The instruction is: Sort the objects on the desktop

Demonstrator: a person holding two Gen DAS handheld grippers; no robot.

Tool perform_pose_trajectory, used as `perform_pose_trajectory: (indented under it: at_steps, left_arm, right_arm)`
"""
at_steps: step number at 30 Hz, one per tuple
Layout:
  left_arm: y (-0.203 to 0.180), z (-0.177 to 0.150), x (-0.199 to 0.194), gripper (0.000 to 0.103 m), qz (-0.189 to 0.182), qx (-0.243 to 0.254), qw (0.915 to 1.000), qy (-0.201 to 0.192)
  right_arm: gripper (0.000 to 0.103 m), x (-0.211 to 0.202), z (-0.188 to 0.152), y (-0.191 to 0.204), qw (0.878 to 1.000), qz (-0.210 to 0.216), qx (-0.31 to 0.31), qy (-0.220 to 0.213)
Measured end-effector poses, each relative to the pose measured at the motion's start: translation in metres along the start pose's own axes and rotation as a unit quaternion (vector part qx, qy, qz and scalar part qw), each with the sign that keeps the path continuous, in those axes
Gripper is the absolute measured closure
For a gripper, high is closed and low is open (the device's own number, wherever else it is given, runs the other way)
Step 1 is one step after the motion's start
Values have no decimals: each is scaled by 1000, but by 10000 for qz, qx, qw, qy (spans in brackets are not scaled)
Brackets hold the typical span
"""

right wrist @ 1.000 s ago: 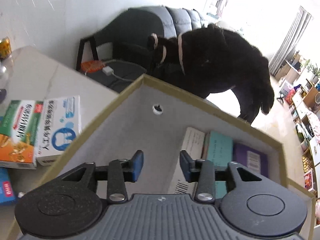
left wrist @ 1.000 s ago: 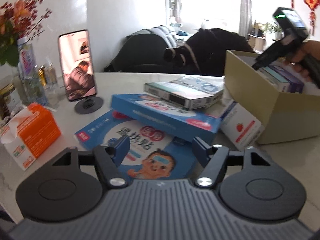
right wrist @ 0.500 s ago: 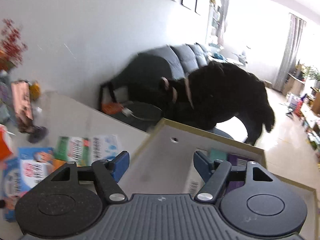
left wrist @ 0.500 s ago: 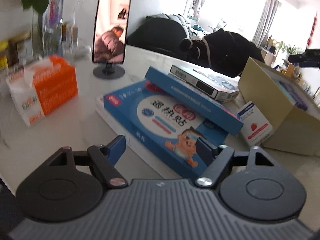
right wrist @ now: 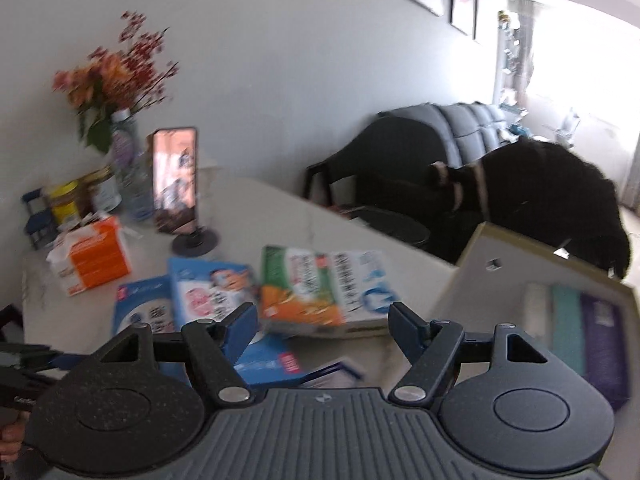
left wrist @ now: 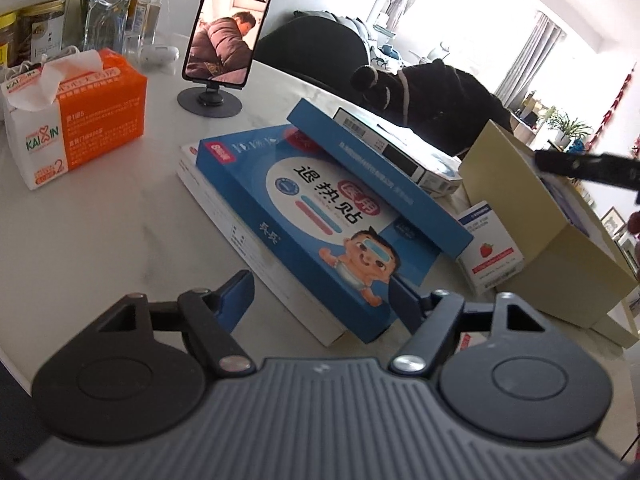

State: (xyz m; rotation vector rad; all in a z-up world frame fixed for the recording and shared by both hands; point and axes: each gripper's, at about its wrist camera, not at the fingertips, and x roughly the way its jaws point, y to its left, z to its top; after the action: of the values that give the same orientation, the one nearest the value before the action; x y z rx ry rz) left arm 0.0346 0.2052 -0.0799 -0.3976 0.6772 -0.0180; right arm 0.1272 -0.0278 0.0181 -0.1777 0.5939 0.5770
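Both my grippers stand apart and hold nothing; the left gripper [left wrist: 320, 294] has just been closing a little, its fingers straddling the near corner of the blue fever-patch box [left wrist: 320, 216]; the right gripper [right wrist: 322, 322] has just been opening in the air. Below me lies a white marble table [left wrist: 100, 232] in a bright living room with a grey sofa [right wrist: 468, 128]; at its right edge sits the cardboard box [right wrist: 472, 268], holding a white, a teal and a purple carton side by side.
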Motion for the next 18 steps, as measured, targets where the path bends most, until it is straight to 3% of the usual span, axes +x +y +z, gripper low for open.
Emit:
perform_pose_trajectory:
  at_steps: [9,18]
  left_arm:
    - [6,0,-2,29,-73,20,10000,5]
    - [9,-2,-3,29,-92,121,9999,36]
  right_arm:
    - [28,34,-9,39,9985,425,-90,341]
    - [28,69,-20,68,9953,540,-344,732]
